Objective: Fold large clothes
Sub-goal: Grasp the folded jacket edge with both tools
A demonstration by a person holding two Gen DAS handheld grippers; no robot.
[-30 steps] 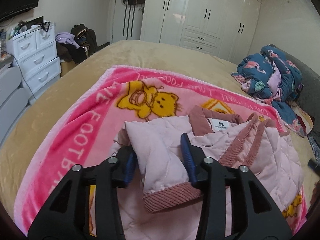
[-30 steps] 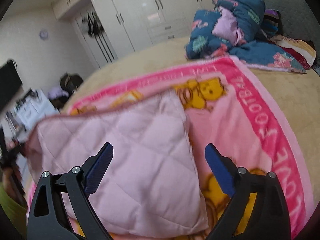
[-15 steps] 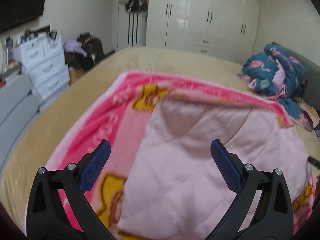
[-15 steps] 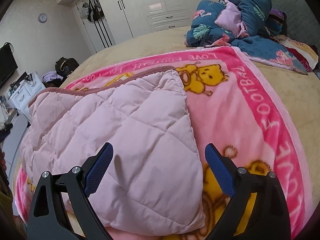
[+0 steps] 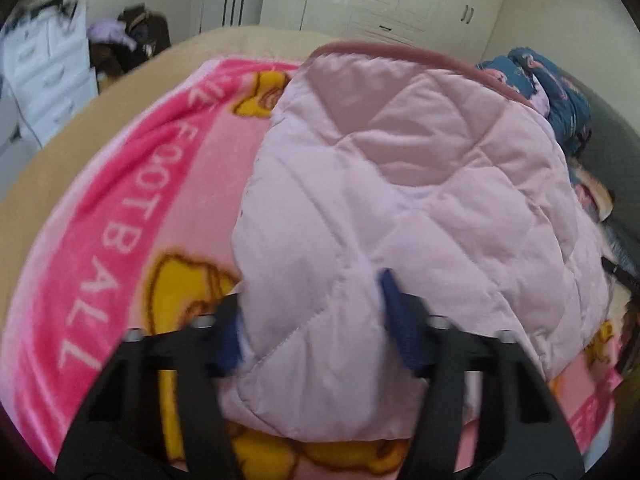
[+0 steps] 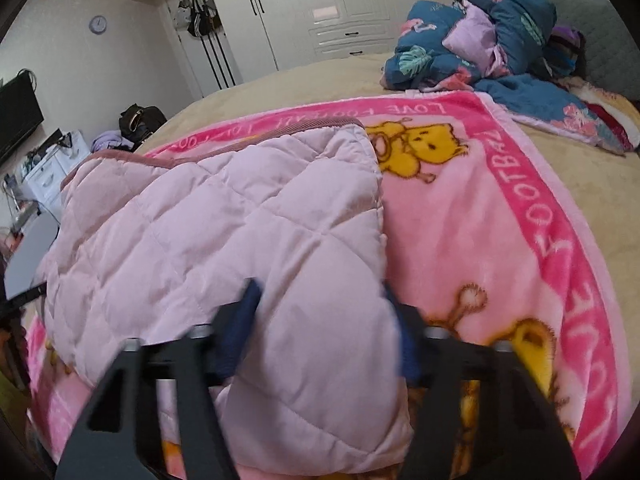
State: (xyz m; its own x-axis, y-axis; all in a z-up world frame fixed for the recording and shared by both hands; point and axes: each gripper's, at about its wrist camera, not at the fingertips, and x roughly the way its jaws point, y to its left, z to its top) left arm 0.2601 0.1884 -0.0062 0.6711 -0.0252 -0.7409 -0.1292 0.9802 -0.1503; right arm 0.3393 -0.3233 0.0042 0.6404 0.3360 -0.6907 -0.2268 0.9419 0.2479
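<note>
A pale pink quilted jacket (image 5: 400, 200) lies folded on a pink cartoon-bear blanket (image 5: 120, 220), its dusty-rose trim along the far edge. My left gripper (image 5: 316, 320) is low over the jacket's near left corner. Its jaws are closing, and the blue pads dig into a bulge of quilted fabric between them. In the right wrist view the same jacket (image 6: 220, 232) covers the blanket's (image 6: 480, 220) left half. My right gripper (image 6: 320, 328) sits at the near right corner, its jaws also closing, with puffed fabric squeezed between the pads.
The blanket lies on a beige bed (image 6: 580, 168). A heap of blue flowered bedding (image 6: 480, 40) sits at the far right by the grey headboard. White wardrobes (image 6: 340, 8) line the back wall. White drawers (image 5: 44, 64) and a clothes pile stand left of the bed.
The left gripper let go of the sleeve cuff, opened wide, then sank onto the folded jacket's near edge and closed. The right gripper, wide open before, lowered slightly and closed on the jacket too.
</note>
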